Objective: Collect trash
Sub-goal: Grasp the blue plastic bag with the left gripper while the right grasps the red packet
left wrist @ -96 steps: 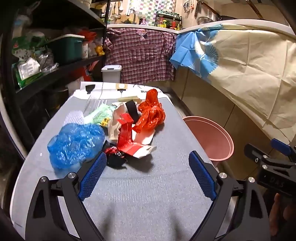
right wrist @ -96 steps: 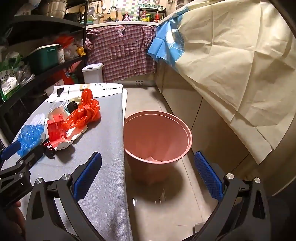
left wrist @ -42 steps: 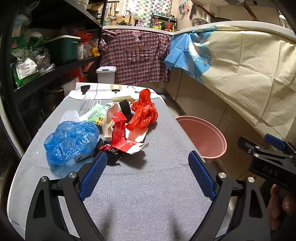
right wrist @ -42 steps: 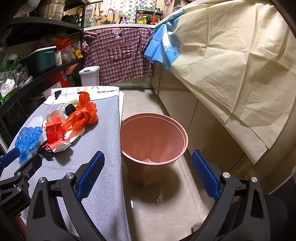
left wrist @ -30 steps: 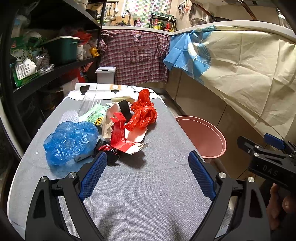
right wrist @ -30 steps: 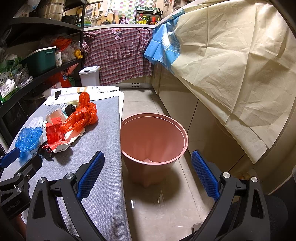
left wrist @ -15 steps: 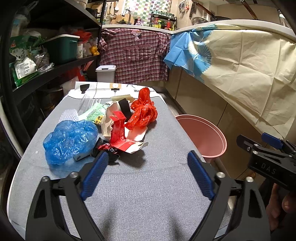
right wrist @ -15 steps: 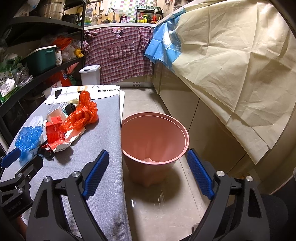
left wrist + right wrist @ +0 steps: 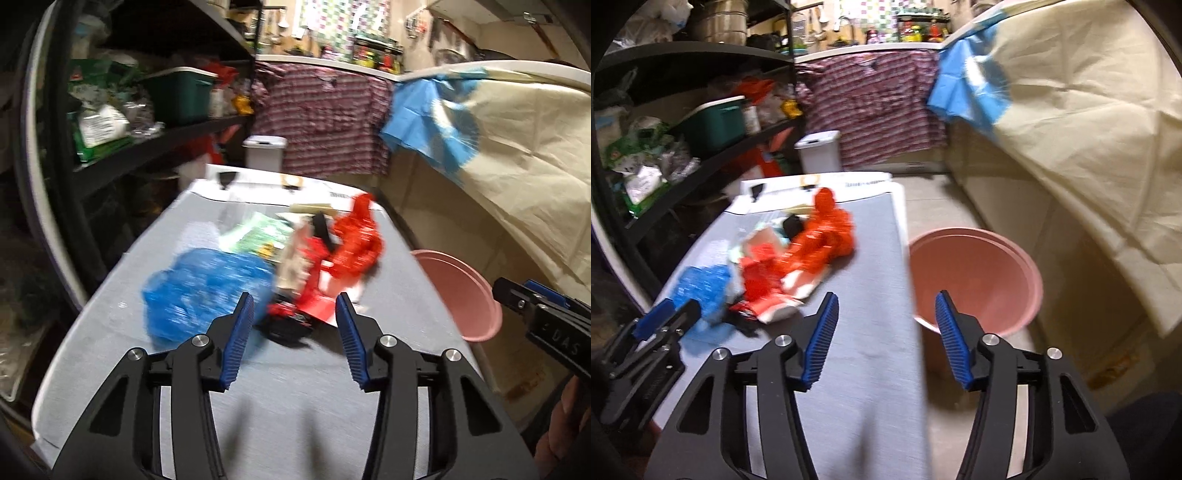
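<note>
A heap of trash lies on the grey table (image 9: 295, 398): a crumpled blue plastic bag (image 9: 199, 288), a red plastic bag (image 9: 360, 240), a red and white carton (image 9: 317, 295), a black and red wrapper (image 9: 288, 321) and a green packet (image 9: 258, 236). My left gripper (image 9: 293, 332) is open and empty, just short of the black wrapper. My right gripper (image 9: 886, 332) is open and empty over the table's right edge. The pink bin (image 9: 975, 273) stands on the floor right of the table. The red bag (image 9: 823, 236) and blue bag (image 9: 701, 284) show in the right wrist view.
Dark shelves (image 9: 147, 147) with a green box and packets run along the left. A white lidded bin (image 9: 264, 151) and a plaid cloth (image 9: 321, 129) are beyond the table. A cream sheet (image 9: 1089, 129) hangs on the right.
Both grippers have partly closed their jaws and moved forward and left toward the trash heap. The views are blurred with motion.
</note>
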{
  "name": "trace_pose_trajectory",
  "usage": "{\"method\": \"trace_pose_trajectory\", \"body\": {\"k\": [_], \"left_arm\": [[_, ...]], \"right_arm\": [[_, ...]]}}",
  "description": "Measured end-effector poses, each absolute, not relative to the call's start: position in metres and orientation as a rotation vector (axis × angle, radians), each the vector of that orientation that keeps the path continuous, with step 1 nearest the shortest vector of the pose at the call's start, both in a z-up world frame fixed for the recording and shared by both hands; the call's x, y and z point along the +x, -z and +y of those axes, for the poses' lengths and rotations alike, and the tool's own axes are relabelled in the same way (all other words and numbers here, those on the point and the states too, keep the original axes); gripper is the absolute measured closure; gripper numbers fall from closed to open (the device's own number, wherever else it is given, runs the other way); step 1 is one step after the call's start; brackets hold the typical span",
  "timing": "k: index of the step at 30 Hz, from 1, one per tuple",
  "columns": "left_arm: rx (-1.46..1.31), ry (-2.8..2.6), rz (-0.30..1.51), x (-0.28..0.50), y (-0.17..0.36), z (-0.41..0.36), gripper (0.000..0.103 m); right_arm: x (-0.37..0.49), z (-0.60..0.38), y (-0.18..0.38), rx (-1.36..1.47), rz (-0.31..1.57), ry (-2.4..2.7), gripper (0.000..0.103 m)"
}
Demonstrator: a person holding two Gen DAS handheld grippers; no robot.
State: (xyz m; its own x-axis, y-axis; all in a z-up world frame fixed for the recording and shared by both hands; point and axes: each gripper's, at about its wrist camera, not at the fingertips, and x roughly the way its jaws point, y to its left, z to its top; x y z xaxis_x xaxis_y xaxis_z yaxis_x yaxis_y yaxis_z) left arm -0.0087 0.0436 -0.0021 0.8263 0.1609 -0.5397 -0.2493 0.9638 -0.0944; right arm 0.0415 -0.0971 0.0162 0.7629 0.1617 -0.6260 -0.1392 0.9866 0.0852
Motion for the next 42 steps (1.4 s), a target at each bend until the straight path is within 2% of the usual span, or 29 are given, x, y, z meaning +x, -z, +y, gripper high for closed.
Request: {"method": "trace_pose_trajectory", "body": {"k": [8,14,22,24,26,28,31,33,35,42], "left_arm": [[-0.188,-0.316,0.615,0.003,0.018,0.081,0.057],[-0.158,-0.3,0.656,0.019,0.031,0.082,0.057],[-0.133,-0.311,0.737,0.037,0.05,0.085,0.057],[-0.138,-0.319,0.755,0.04,0.053,0.087,0.057],[-0.132,-0.326,0.767,0.041,0.055,0.088,0.057],[-0.134,-0.329,0.775,0.041,0.056,0.089,0.062],[-0.138,-0.33,0.786,0.04,0.058,0.091,0.078],[-0.144,-0.325,0.79,0.039,0.058,0.092,0.093],[-0.144,-0.323,0.786,0.037,0.056,0.092,0.097],[-0.129,-0.312,0.713,0.022,0.033,0.088,0.101]], "right_arm": [[0.083,-0.055,0.018,0.168,0.837,-0.33,0.05],[0.102,-0.037,0.05,0.252,0.963,-0.397,0.05],[0.113,-0.026,0.065,0.257,1.009,-0.442,0.05],[0.114,-0.025,0.068,0.257,1.017,-0.456,0.052],[0.114,-0.025,0.068,0.254,1.021,-0.468,0.06],[0.113,-0.024,0.068,0.252,1.018,-0.476,0.072],[0.11,-0.024,0.064,0.243,0.999,-0.49,0.091],[0.107,-0.025,0.06,0.234,0.98,-0.486,0.095],[0.103,-0.026,0.054,0.226,0.958,-0.49,0.097],[0.084,-0.03,0.031,0.178,0.865,-0.488,0.1]]}}
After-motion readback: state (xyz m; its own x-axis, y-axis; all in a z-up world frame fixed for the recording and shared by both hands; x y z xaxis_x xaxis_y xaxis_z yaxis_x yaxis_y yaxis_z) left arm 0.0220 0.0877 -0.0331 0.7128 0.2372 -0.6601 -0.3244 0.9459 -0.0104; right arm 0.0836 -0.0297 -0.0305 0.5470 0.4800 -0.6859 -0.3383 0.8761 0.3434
